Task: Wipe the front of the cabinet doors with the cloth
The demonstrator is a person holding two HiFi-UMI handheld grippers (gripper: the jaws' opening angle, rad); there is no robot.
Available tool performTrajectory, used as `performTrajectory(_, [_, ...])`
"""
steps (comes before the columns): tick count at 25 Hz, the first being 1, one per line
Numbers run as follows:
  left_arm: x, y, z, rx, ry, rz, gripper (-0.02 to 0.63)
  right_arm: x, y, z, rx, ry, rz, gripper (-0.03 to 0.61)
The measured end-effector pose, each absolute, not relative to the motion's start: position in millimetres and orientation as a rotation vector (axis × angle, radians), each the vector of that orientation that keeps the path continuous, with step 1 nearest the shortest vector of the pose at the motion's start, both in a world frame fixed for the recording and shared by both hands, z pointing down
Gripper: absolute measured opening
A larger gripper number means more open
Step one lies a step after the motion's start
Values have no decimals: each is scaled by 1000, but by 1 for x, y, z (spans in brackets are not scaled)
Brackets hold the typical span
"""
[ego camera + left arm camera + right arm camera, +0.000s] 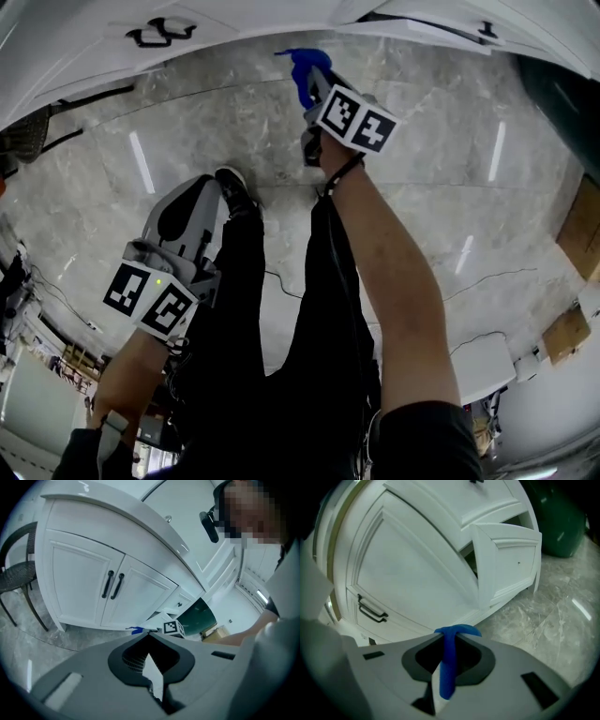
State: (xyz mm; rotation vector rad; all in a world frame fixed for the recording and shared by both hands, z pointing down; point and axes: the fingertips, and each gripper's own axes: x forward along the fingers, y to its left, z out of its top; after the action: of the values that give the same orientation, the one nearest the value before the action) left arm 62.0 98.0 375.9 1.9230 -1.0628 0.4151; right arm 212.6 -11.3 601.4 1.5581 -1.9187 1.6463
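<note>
Marble floor (pixel 553 616) meets white cabinet doors (pixel 408 573), one ajar; right claw (pixel 450 637) pinches blue cloth (pixel 448 667), left claw (pixel 149 633) closed, empty.

Home-style room, maybe a staged test space: white panelled cabinet (pixel 84 578) with black handles (pixel 112 585), marble floor (pixel 187 122), dark chair (pixel 16 576), loose cable (pixel 497 278), cardboard boxes (pixel 583 228) at the edge.

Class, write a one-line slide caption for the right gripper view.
Right hand-held gripper shut on a blue cloth, facing white cabinet doors.
</note>
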Motion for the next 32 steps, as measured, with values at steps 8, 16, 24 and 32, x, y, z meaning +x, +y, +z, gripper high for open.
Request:
performTrajectory(8, [-43, 56, 288, 1933, -1311, 330, -2, 123, 44, 463, 1429, -2061, 1782, 57])
performTrajectory(16, [-121, 31, 138, 1990, -1600, 204, -2, 106, 45, 280, 1278, -2289, 1400, 57])
performTrajectory(24, [-121, 67, -7, 2080, -1694, 117, -2, 123, 49, 99, 1199, -2536, 969, 57])
performTrajectory(32, [-114, 93, -78, 2151, -1661, 29, -2, 112, 64, -26, 1223, -2692, 725, 57])
